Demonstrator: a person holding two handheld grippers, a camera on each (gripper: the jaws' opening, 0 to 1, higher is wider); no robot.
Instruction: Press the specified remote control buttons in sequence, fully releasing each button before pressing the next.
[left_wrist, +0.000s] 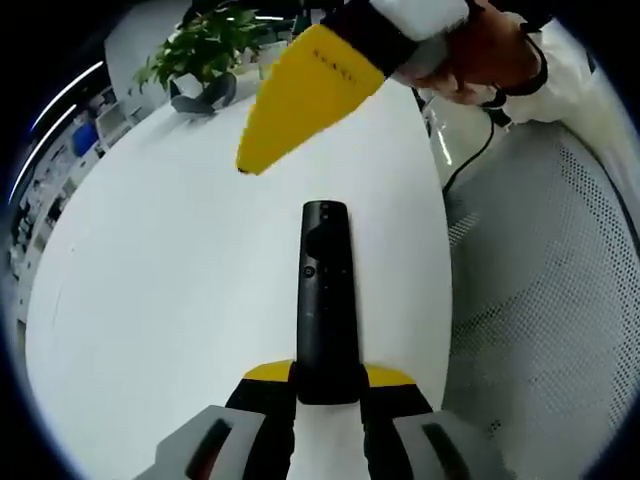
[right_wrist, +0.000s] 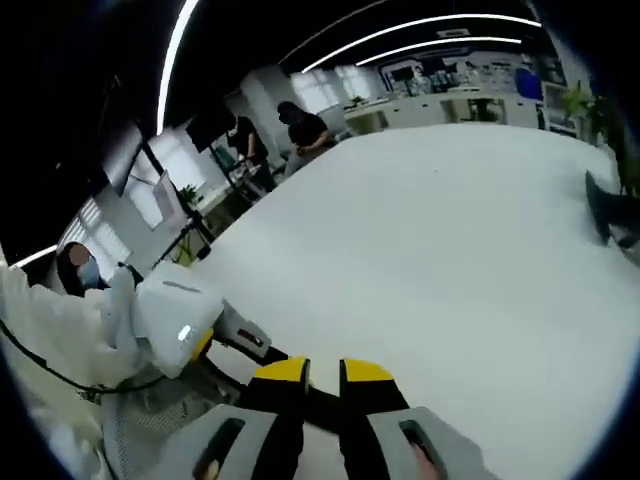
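potted plant (left_wrist: 200, 50), white table (left_wrist: 170, 260), mesh chair (left_wrist: 550, 300)

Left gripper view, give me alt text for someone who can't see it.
A black remote control lies lengthwise on a white table, its near end clamped between the left gripper's yellow-tipped jaws. The right gripper, held in a person's hand, hangs above it, and a potted plant stands at the far edge.

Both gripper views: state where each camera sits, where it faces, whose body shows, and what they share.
Left gripper view: rides the left gripper, facing along the slim black remote control it clamps; the right gripper's yellow fingers and a hand show.
Right gripper view: rides the right gripper, fingers closed, facing across the room; a white sleeve shows.
Shared: the round white table.
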